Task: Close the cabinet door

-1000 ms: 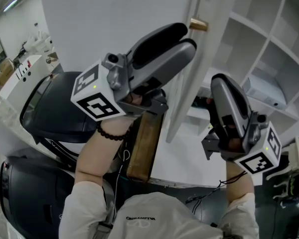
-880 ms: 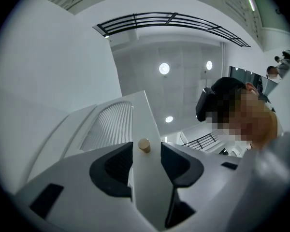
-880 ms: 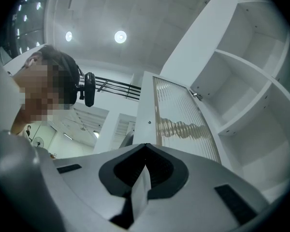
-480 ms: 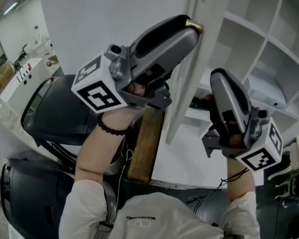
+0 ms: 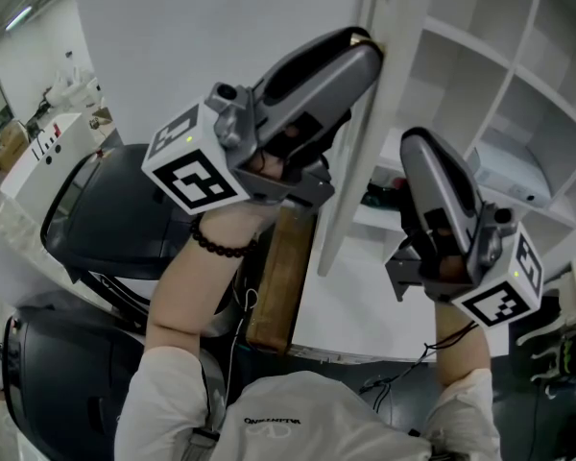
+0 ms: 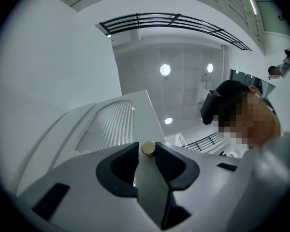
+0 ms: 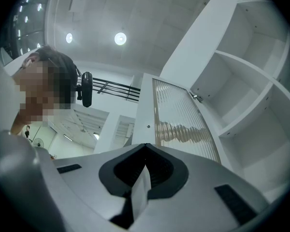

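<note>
1. Brass round knob (image 6: 148, 148) is pinched between your left gripper's (image 6: 148, 152) jaws, which have just been closing. Hold it square and swing steadily toward the white open shelving (image 5: 518, 94).
2. Your right gripper (image 7: 145, 148) is clenched on nothing.
3. Your tall white cabinet door (image 5: 202, 36) stands wide open, with the knob at its free edge.

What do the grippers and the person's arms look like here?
The left gripper and right gripper are grey, with black-padded fingers and a white cube of black square markers each. A dark bead bracelet is on the left wrist; the sleeves are pale.
</note>
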Demonstrator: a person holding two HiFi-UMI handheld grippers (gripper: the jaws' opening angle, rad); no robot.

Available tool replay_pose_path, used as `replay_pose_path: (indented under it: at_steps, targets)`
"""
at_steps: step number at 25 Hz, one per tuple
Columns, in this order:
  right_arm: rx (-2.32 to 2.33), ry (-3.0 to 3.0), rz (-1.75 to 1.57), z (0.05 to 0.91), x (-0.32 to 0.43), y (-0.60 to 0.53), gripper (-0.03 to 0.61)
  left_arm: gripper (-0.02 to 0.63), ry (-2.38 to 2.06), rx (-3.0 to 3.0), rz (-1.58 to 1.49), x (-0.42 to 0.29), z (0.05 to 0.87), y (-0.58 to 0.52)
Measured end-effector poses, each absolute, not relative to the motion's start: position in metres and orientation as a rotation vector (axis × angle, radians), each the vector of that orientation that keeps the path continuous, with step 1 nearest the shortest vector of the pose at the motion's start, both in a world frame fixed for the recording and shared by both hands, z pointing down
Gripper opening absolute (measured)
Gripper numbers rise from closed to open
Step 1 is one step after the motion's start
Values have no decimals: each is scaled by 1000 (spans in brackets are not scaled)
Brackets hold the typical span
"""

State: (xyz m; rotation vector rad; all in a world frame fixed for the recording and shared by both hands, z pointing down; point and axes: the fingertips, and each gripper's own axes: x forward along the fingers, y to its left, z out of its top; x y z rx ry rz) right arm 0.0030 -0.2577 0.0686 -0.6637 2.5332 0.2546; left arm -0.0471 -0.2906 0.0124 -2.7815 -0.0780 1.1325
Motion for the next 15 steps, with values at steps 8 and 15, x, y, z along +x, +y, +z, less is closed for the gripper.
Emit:
replay_pose_path:
  at_steps: [8,15]
  targets:
    - [-674,2529,257,66,2,-257,9,80,-86,-2778,1148,-48,9,-288]
    - [-711,2519,267,71,8,-260,9,75,-58,-2764,1139,-49,11,-289]
